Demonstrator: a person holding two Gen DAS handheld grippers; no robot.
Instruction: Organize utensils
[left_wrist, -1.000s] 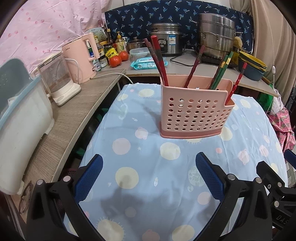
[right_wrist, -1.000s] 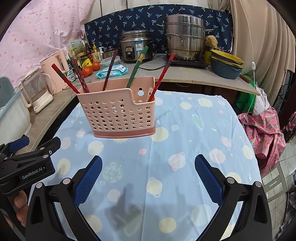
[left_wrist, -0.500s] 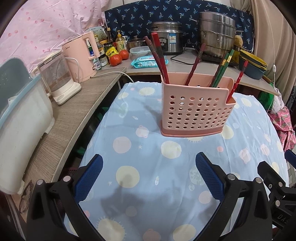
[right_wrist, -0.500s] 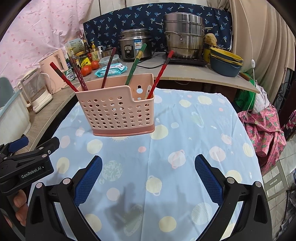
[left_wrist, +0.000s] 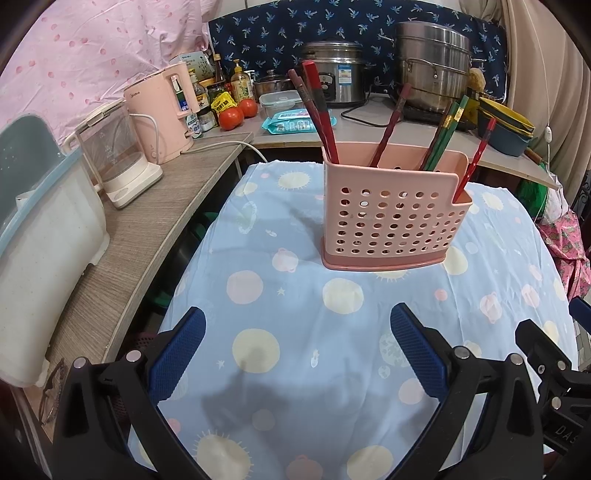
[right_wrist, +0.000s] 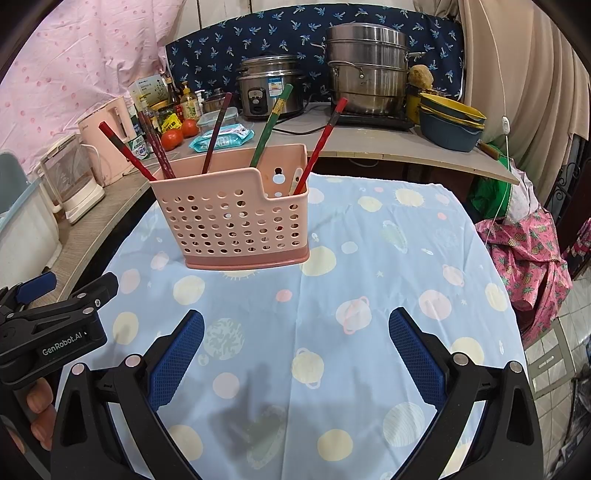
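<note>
Left wrist view: left gripper (left_wrist: 295, 354) hovering over tablecloth (left_wrist: 295, 314), jaws spread wide, holding nothing. Pink holder (left_wrist: 391, 221) standing upright beyond it, long side running left-right. Chopsticks (left_wrist: 319, 110) sticking up, leaning at differing angles; red one (left_wrist: 476, 158) sitting in low right notch.

Right wrist view: right gripper (right_wrist: 295, 350) hanging near edge, jaws spread, empty. Holder's hanging hole (right_wrist: 279, 179) showing only here; left gripper's body visible at near left.
</note>
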